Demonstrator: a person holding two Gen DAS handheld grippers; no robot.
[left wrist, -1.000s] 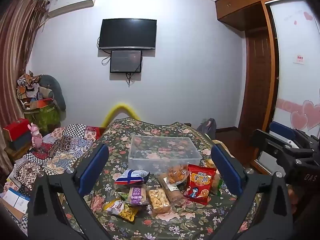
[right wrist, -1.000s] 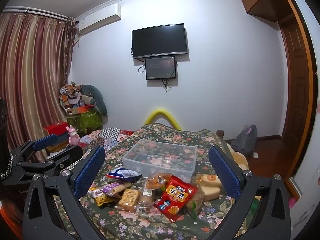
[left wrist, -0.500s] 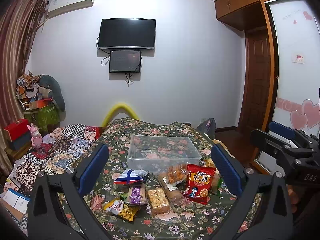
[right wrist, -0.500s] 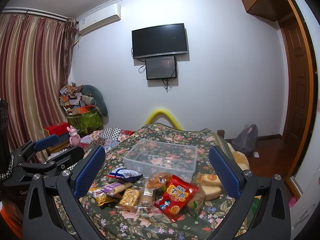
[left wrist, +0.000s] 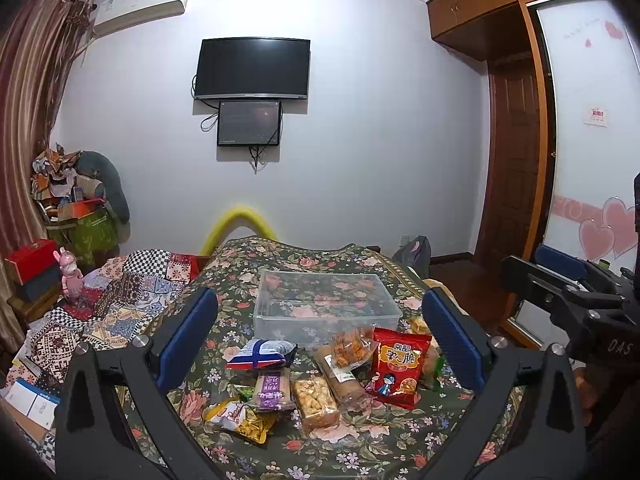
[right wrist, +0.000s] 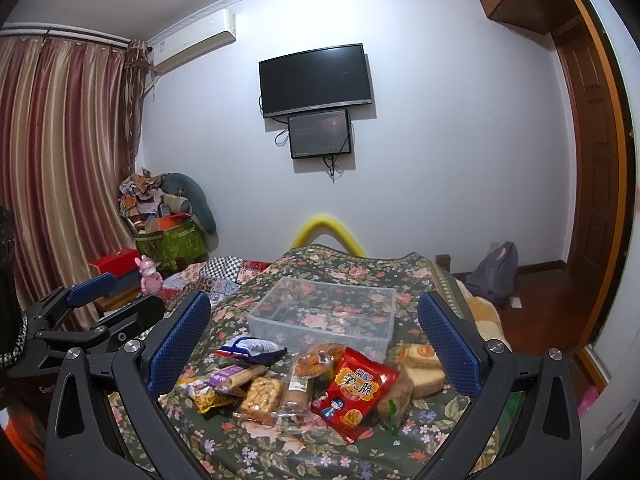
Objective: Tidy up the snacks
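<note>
Several snack packs lie on a floral tablecloth (left wrist: 360, 444) in front of a clear plastic box (left wrist: 326, 305), which is empty: a red bag (left wrist: 400, 366), a blue and white bag (left wrist: 261, 354), a purple bar (left wrist: 273, 391), a yellow bag (left wrist: 239, 420), a clear pack of puffs (left wrist: 314, 400). In the right wrist view the box (right wrist: 324, 316) and the red bag (right wrist: 356, 392) show too. My left gripper (left wrist: 320, 340) is open, above the snacks. My right gripper (right wrist: 314, 340) is open too, held back from them. Both are empty.
A patchwork-covered surface (left wrist: 100, 312) with a pink toy (left wrist: 71, 276) lies left of the table. A wooden door (left wrist: 516, 168) and a backpack (right wrist: 494, 276) are on the right. A TV (left wrist: 252, 68) hangs on the far wall. Curtains (right wrist: 60, 168) hang at the left.
</note>
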